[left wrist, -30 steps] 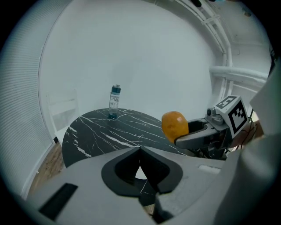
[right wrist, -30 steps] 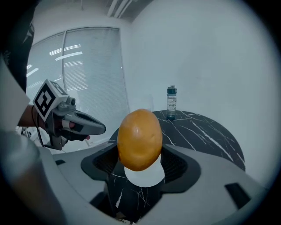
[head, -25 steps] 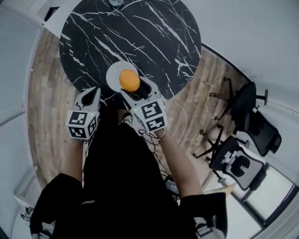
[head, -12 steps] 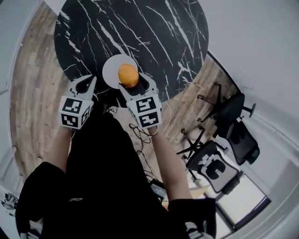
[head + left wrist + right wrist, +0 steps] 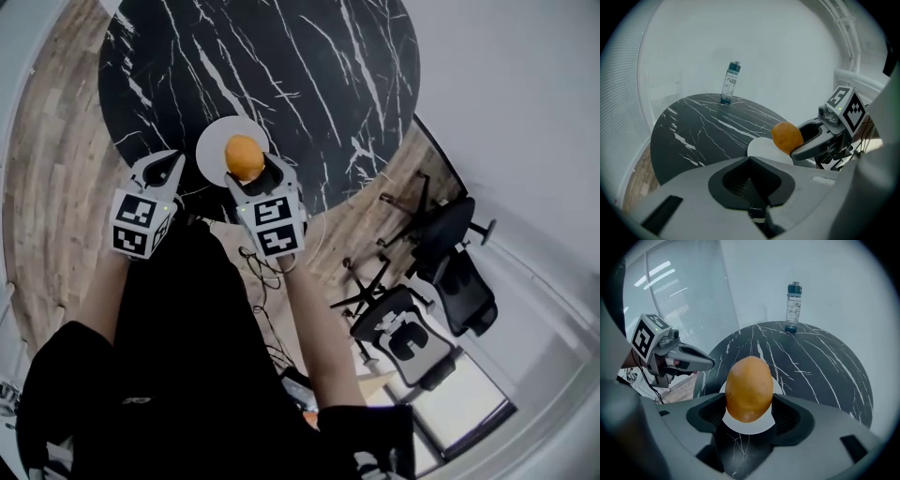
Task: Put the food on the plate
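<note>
Right claw (image 5: 749, 414) grips oval food (image 5: 749, 386) upright (over plate (image 5: 746, 426)).

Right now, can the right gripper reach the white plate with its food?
Probably yes: the right gripper, shut on the orange oval food, hangs over the plate near its edge, nothing between.

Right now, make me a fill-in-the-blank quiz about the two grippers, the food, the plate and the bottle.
The food held in the right gripper is ____ in colour.
The plate on the table is ____ in colour.
The left gripper has its jaws ____, with nothing between them.
The bottle stands ____ at the table's far edge.
Missing words: orange; white; shut; upright.
</note>
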